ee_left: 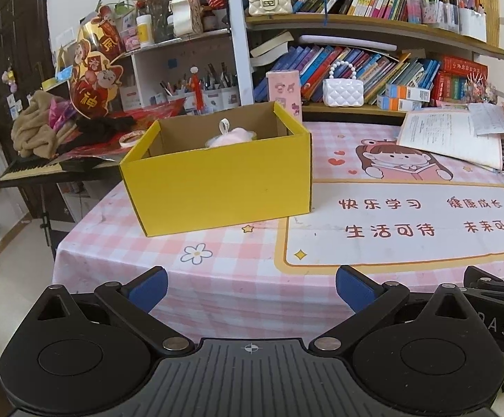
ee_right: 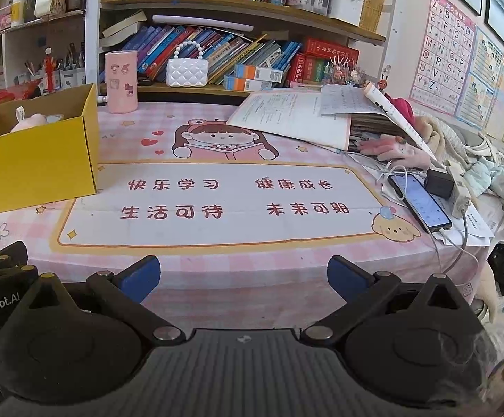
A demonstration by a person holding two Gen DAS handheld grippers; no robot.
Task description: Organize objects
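Observation:
An open yellow cardboard box (ee_left: 217,180) (ee_right: 33,170) stands on the pink checked tablecloth (ee_left: 238,264) (ee_right: 217,264), at the table's left. Inside it lies a pink plush toy (ee_left: 231,138) (ee_right: 31,120) with a white loop. My left gripper (ee_left: 251,288) hangs open over the front edge of the table, well short of the box, nothing between its blue pads. My right gripper (ee_right: 243,278) is open too, over the front edge at the middle of the mat, and empty. Part of the right gripper's black body (ee_left: 495,299) shows beside the left one.
A pink cylinder cup (ee_left: 284,93) (ee_right: 121,81) stands behind the box. White quilted purses (ee_left: 343,92) (ee_right: 186,72) sit on the bookshelf. Open books and papers (ee_right: 293,114), pink gloves (ee_right: 390,149), a phone (ee_right: 420,201) with cables and a charger (ee_right: 439,182) crowd the right side.

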